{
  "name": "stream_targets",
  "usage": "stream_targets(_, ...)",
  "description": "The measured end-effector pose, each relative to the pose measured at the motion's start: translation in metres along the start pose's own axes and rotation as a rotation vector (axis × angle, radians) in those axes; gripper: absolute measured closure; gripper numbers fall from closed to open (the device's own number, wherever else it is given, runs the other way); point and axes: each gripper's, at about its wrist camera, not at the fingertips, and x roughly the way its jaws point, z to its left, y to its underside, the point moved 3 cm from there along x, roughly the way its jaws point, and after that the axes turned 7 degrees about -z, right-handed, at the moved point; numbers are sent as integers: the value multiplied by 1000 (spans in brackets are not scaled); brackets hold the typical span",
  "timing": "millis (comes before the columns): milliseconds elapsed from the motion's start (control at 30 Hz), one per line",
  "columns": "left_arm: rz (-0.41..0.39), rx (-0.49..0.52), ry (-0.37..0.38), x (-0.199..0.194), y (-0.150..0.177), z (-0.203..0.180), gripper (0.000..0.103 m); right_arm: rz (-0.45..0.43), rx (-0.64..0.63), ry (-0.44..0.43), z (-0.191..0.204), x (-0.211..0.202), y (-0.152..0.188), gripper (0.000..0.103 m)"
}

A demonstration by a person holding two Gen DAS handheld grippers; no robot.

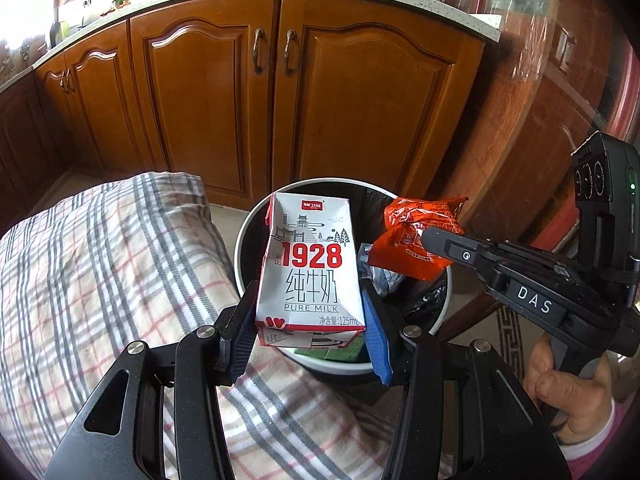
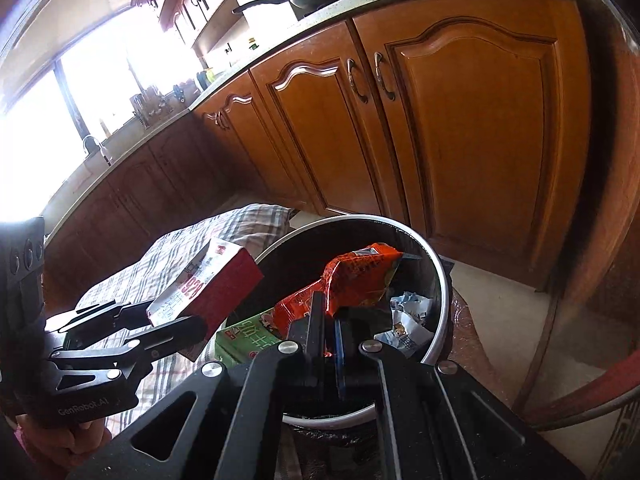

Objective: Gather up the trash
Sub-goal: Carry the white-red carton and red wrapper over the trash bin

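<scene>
My left gripper (image 1: 310, 320) is shut on a white and red milk carton (image 1: 310, 268) marked 1928, held upright over the near rim of a round trash bin (image 1: 442, 312). In the right wrist view the carton (image 2: 208, 284) and left gripper (image 2: 180, 330) show at the left. My right gripper (image 2: 326, 320) is shut on a crumpled orange snack wrapper (image 2: 360, 280) held over the bin's opening (image 2: 438, 280). The wrapper (image 1: 416, 236) and right gripper (image 1: 430, 240) also show in the left wrist view.
The bin holds a green carton (image 2: 244, 338) and crumpled blue and white wrappers (image 2: 408, 326). A plaid cushion (image 1: 100, 280) lies left of the bin. Wooden cabinet doors (image 1: 280, 92) stand behind it. A dark wooden table edge (image 2: 580, 380) is at the right.
</scene>
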Motion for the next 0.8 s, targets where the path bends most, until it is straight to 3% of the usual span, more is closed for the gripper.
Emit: stream_targets(800,52,28,-13,30,-9,-6,56,42,-1,-2,-13,16,-6,99)
